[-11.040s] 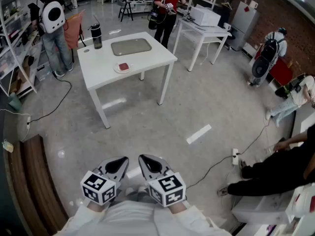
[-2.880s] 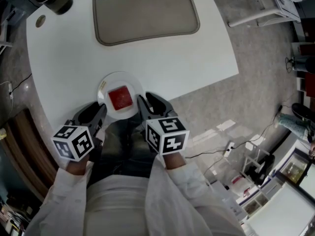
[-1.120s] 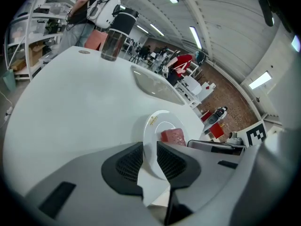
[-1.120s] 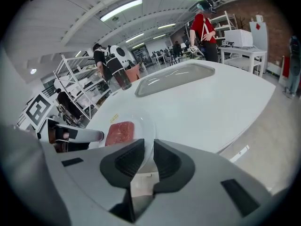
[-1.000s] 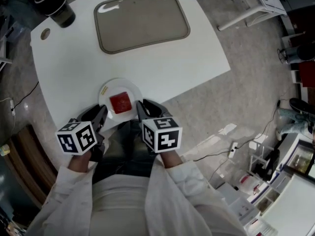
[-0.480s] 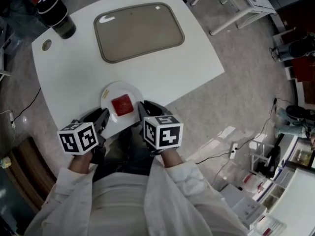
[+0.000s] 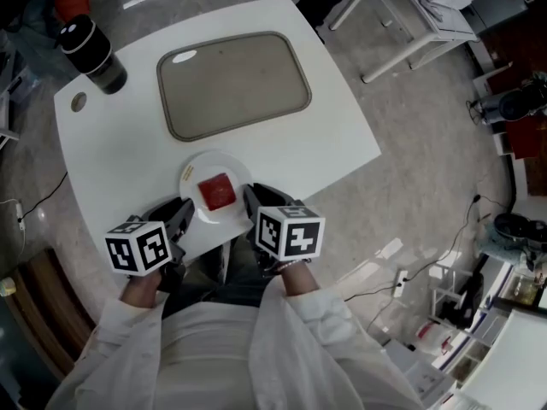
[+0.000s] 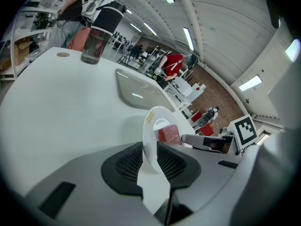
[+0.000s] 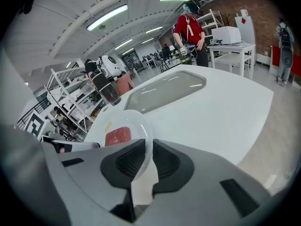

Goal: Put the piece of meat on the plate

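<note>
Pinching the plate (image 7: 198, 214) from both sides: left gripper (image 7: 175, 215) is clamped on the rim at lower left, right gripper (image 7: 254, 200) on the rim at lower right. Each gripper view shows the thin rim edge-on between the closed black pads. The piece of meat (image 7: 216, 192) is already on the plate, about centre, clear of both grippers.

Risks, my read:
- The plate sits at the near edge of the table (image 7: 350, 126), lower middle of the head view. Can't tell if it's resting or just lifted. Letting go with part of it overhanging could tip it off.
- Each grip covers only a narrow strip of a smooth rim. If one side's clamp eases, the plate pivots on the other.
- Raising the two sides unevenly tilts the plate, and the meat could slide to the low side with only a shallow lip to stop it.

Materials:
- Plate: white, round, thin, glossy, with a small yellow mark on the rim at upper left.
- Meat: red squarish slab, matt, flat on top. Can't tell if it's real or a prop.
- Jaw pads: black, mesh-textured, curved.
- Tray (image 7: 232, 82): grey-beige rounded rectangle with a raised rim and slight sheen, empty, in the upper middle.
- Tumbler (image 7: 91, 54): dark cylinder with a black lid, in the upper left.
- Table: white, smooth, rounded corners.
</note>
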The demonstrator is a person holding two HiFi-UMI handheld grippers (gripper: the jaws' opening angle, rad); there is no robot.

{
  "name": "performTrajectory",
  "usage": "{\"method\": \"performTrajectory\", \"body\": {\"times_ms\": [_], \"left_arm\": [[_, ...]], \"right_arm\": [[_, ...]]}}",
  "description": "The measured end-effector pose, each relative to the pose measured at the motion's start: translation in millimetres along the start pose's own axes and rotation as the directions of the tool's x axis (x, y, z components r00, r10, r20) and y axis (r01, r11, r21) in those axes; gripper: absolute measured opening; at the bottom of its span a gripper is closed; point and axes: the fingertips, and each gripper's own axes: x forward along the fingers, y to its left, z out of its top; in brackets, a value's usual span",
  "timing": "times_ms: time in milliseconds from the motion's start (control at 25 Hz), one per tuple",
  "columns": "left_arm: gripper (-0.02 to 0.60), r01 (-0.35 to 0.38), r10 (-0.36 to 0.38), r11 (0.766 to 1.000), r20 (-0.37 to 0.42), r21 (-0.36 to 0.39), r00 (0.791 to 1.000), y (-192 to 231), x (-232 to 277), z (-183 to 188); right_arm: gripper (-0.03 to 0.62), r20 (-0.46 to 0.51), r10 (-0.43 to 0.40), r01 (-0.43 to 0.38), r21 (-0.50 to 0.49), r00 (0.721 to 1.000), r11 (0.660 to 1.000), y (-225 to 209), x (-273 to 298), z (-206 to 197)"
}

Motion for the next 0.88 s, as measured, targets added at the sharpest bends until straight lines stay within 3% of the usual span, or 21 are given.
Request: {"method": "performTrajectory", "body": {"times_ms": [480, 880], "left_arm": [[0.097, -0.050, 0.055, 0.996, 0.069, -0.074, 0.996, -23.0, 74.8, 78.2], [0.097, -0.107, 0.122, 0.986, 0.122, -0.125, 0.985, -19.8, 107.8, 146.3]], "right_arm": [[0.057, -0.037, 0.061, -0.063, -0.062, 0.997, 0.996, -57.5, 31.6, 97.3], [0.057, -0.067, 0.125, -0.130, -0.077, 0.990, 0.989, -70.9, 70.9, 173.1]]}}
